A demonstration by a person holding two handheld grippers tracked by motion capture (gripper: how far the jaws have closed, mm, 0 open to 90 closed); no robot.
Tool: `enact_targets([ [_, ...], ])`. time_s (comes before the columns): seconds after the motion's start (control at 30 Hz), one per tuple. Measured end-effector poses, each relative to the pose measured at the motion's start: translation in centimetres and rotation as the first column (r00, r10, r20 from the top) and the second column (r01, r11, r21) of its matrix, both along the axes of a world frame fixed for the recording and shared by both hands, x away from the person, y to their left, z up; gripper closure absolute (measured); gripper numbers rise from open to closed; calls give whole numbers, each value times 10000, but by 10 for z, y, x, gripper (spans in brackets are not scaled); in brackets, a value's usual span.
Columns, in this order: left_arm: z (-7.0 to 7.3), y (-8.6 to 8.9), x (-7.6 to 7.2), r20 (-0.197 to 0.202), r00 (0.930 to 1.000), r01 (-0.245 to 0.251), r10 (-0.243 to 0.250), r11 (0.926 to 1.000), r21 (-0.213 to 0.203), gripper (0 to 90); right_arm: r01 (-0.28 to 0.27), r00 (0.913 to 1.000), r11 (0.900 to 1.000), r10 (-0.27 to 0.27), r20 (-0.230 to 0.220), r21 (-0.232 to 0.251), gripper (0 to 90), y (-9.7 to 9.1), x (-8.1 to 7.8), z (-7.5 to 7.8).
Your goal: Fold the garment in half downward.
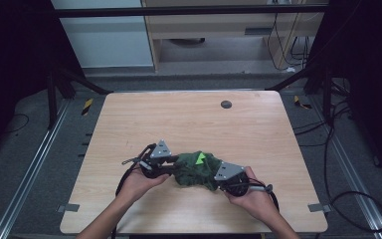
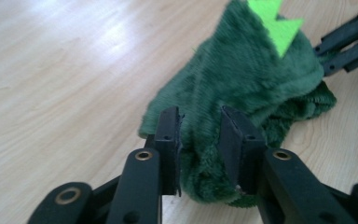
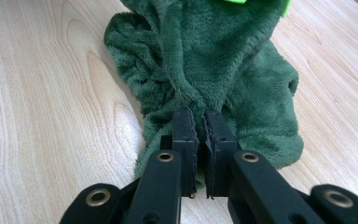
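Note:
A dark green plush cloth [image 1: 199,172] with bright green felt spikes [image 1: 200,158] lies bunched on the wooden table [image 1: 189,119], toward the front. My left gripper [image 1: 175,167] comes at it from the left. In the left gripper view its jaws [image 2: 199,126] stand a little apart with a thick fold of the cloth [image 2: 242,70] filling the gap and touching both pads. My right gripper [image 1: 218,181] is at the cloth's right side. In the right gripper view its jaws [image 3: 199,121] are pinched nearly together on a thin fold of the cloth [image 3: 205,56].
A small dark round disc [image 1: 226,104] sits in the tabletop near the far edge. Black cables trail from both grippers toward the front edge. Metal frame rails and cables run on the floor either side of the table.

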State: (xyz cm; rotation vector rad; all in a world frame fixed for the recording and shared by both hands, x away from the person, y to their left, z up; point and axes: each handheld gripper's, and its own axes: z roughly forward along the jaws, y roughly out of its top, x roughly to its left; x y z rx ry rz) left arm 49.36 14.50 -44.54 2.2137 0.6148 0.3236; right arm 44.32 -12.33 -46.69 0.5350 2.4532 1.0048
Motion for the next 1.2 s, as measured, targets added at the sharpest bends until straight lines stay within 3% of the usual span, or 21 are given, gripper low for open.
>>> enact_targets([
  [0.2, -7, -6, 0, -234, 9993, 297, -291, 9992, 278, 692, 35, 10000, 10000, -35, -41, 84, 836, -1, 0, 0],
  [0.4, -2, -2, -8, 336, 9994, 86, -93, 9998, 199, 811, 91, 9999, 9999, -90, -67, 138, 817, -1, -2, 1],
  [0.73, -11, 4, -34, 662, 9972, 330, -349, 9990, 298, 844, 74, 9999, 9997, -72, -121, 225, 770, -2, -9, 2],
  [0.93, -19, 5, -45, 754, 9949, 618, -665, 9962, 621, 822, 74, 9997, 9998, -69, -242, 205, 756, -5, -15, -1],
  [1.0, -21, 4, -46, 721, 9948, 670, -725, 9949, 758, 772, 123, 9995, 9998, -118, -301, 184, 730, -7, -16, -4],
  [1.2, -24, 4, -55, 765, 9947, 644, -687, 9962, 579, 704, 347, 9989, 9993, -342, -313, 152, 684, -11, -19, -5],
])
